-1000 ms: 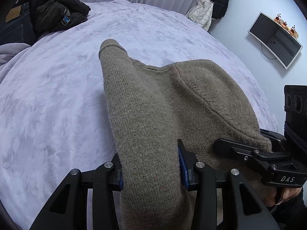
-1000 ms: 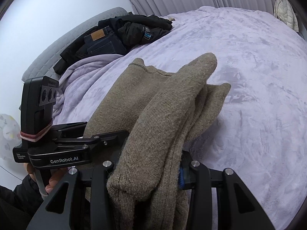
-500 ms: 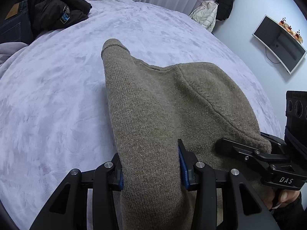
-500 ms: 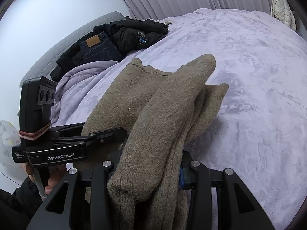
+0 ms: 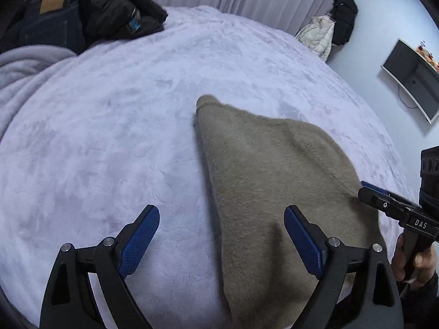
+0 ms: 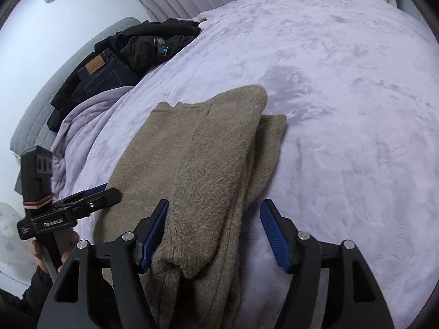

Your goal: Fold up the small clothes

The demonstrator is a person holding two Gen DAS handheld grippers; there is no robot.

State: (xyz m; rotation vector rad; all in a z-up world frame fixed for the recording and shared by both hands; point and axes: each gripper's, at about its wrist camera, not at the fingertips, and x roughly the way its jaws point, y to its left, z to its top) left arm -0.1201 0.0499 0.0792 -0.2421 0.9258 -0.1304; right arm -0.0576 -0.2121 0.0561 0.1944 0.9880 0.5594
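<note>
Item: folded tan knit sweater (image 6: 197,164) on lilac bedspread (image 5: 109,150).

Left gripper (image 5: 222,235): jaws just spread wide, holding nothing, sweater edge between them, pads clear. Right gripper (image 6: 214,233): jaws just parted, sweater's near end loose between them, left pad (image 6: 153,233) just beside the knit. Dark clothes (image 6: 131,54) piled far left.

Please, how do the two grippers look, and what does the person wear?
Both the left gripper and the right gripper are black, with blue textured pads and silver screws. White lettering marks each body. A reddish band wraps the left one. The sleeves are dark.
</note>
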